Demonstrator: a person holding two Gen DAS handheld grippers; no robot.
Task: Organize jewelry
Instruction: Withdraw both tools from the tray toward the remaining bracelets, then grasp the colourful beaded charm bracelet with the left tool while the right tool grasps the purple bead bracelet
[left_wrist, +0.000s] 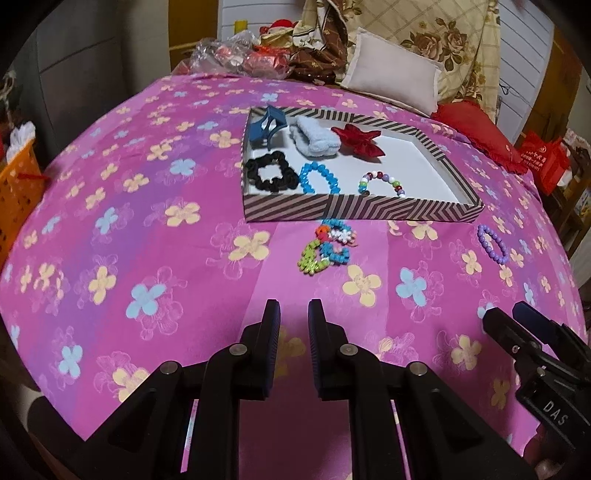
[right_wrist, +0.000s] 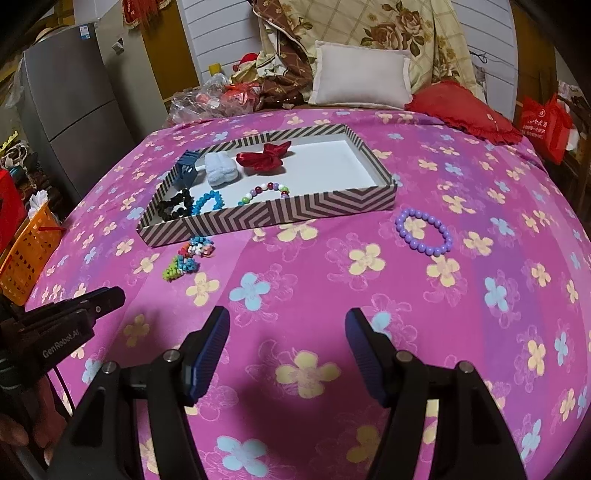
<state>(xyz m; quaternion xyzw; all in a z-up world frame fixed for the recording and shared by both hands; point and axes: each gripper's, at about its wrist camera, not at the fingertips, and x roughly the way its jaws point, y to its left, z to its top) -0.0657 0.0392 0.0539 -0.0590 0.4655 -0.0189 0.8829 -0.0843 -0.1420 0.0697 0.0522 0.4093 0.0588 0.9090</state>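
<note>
A striped tray (left_wrist: 365, 211) (right_wrist: 280, 214) lies on the pink flowered bedspread. It holds a black scrunchie (left_wrist: 271, 172), a blue bead bracelet (left_wrist: 318, 176), a multicolour bead bracelet (left_wrist: 382, 182) (right_wrist: 264, 192), a blue hair claw (left_wrist: 269, 127), a pale blue fuzzy band (left_wrist: 316, 138) and a red bow (left_wrist: 360, 138) (right_wrist: 264, 155). A heap of colourful bead bracelets (left_wrist: 328, 245) (right_wrist: 188, 256) lies in front of the tray. A purple bead bracelet (left_wrist: 493, 243) (right_wrist: 424, 232) lies to the tray's right. My left gripper (left_wrist: 293, 314) is slightly open and empty, short of the heap. My right gripper (right_wrist: 288, 325) is open and empty, short of the purple bracelet.
A white pillow (right_wrist: 360, 75), a red cushion (right_wrist: 461, 109) and folded bedding lie at the head of the bed. An orange basket (left_wrist: 18, 192) (right_wrist: 31, 247) stands off the bed's left edge. A red bag (right_wrist: 545, 123) sits at the right.
</note>
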